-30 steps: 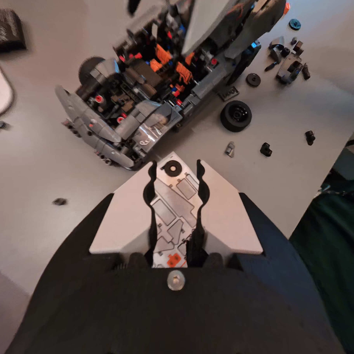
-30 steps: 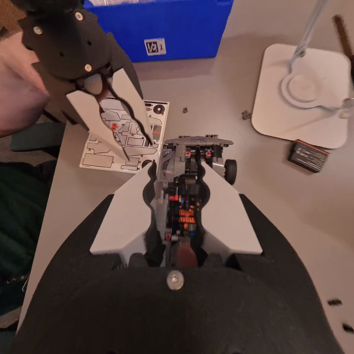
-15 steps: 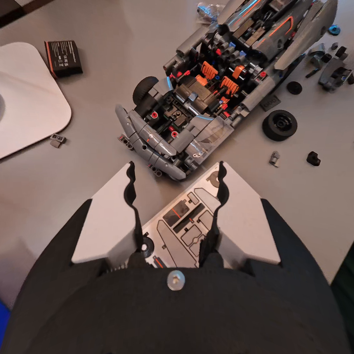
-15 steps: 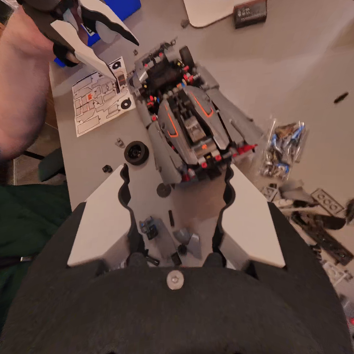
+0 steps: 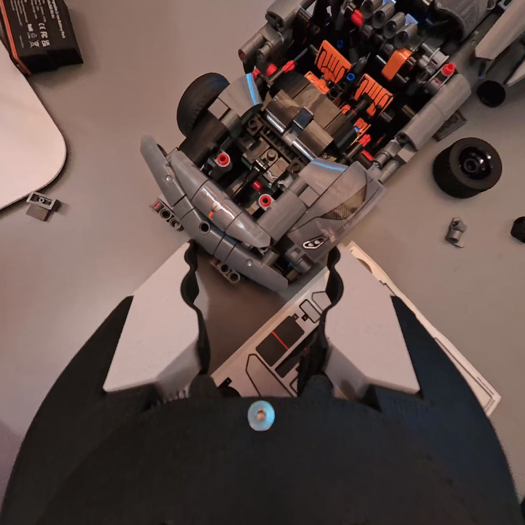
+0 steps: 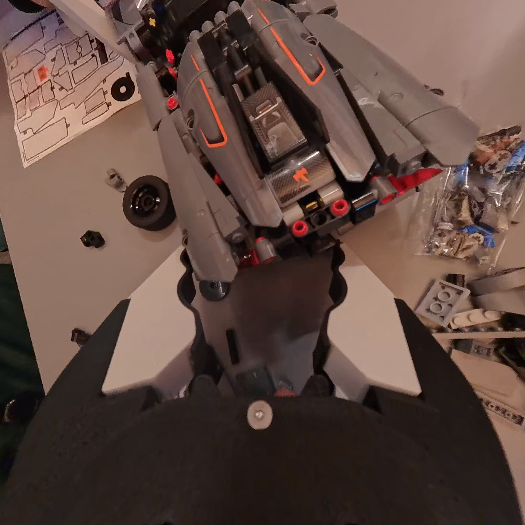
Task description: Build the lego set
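The grey, black and orange lego car (image 5: 255, 199) lies on the grey table with its nose toward my left gripper (image 5: 262, 251). That gripper is open and empty, its fingertips on either side of the nose. In the right wrist view the car's rear (image 6: 270, 142) faces my right gripper (image 6: 261, 252), which is open and empty, with its tips flanking the tail. A loose black wheel (image 5: 467, 167) lies beside the car and also shows in the right wrist view (image 6: 147, 203). The sticker sheet (image 5: 284, 341) lies under my left gripper.
A bag of small parts (image 6: 468, 213) and loose grey plates (image 6: 441, 298) lie right of the tail. Small pieces (image 5: 456, 231) (image 6: 92, 238) lie near the wheel. A white lamp base (image 5: 22, 142), a black box (image 5: 37, 31) and a grey brick (image 5: 42, 204) lie left of the nose. The loose black wheel (image 5: 467, 167) lies some 7 cm from my right tips, 12 cm from my left tips. It turns up in the right wrist view (image 6: 144, 189) as well.
Both grippers opened wider and closed in on the car. The left moved from over the sticker sheet to the nose. The right swung from above the car to its tail.
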The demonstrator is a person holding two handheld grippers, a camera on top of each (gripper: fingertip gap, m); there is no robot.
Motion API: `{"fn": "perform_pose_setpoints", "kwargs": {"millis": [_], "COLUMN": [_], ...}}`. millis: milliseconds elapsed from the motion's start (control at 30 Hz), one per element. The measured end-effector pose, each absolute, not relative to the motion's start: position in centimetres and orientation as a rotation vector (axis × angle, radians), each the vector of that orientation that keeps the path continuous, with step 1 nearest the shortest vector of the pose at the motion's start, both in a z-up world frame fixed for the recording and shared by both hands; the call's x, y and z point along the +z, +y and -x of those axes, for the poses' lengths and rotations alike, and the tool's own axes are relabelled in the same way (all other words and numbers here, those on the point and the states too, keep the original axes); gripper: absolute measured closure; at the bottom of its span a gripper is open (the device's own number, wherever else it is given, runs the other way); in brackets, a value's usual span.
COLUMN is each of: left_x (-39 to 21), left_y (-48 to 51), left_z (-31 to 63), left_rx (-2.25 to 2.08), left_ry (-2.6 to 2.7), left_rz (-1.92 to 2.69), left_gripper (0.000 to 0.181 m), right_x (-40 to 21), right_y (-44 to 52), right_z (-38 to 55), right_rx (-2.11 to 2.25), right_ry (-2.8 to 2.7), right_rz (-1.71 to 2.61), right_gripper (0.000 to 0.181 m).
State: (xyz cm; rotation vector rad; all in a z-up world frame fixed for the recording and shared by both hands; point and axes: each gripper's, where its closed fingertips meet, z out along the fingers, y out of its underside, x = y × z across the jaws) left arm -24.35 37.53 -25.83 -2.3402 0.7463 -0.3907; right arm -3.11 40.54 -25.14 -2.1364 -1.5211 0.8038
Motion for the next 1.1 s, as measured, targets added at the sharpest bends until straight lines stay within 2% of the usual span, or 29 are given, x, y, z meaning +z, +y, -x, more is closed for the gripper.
{"fn": "perform_pose_setpoints", "kwargs": {"millis": [167, 567, 667, 767, 933, 1100], "left_x": [-25.8, -25.2, -25.2, -25.5, -24.5, -25.3], "left_y": [37.8, 39.1, 39.2, 39.3, 38.5, 38.1], "left_z": [24.6, 25.9, 25.6, 25.9, 25.4, 25.3], "left_rx": [-0.397, -0.315, -0.331, -0.311, -0.329, -0.315], "left_ry": [0.758, 0.75, 0.753, 0.71, 0.731, 0.75], "left_rz": [2.339, 2.32, 2.317, 2.314, 2.285, 2.326], "left_gripper": [0.091, 0.093, 0.09, 0.079, 0.09, 0.089], "right_x": [-25.6, -25.3, -25.2, -24.8, -24.0, -24.2], "right_y": [41.1, 41.7, 41.6, 41.4, 41.2, 41.0], "right_z": [3.6, 5.0, 4.5, 3.8, 3.2, 3.6], "right_rx": [0.724, 0.692, 0.711, 0.725, 0.73, 0.719], "right_ry": [-1.531, -1.568, -1.554, -1.528, -1.511, -1.51], "right_rz": [2.124, 2.151, 2.137, 2.126, 2.104, 2.103], "right_gripper": [0.092, 0.092, 0.092, 0.092, 0.096, 0.094]}}
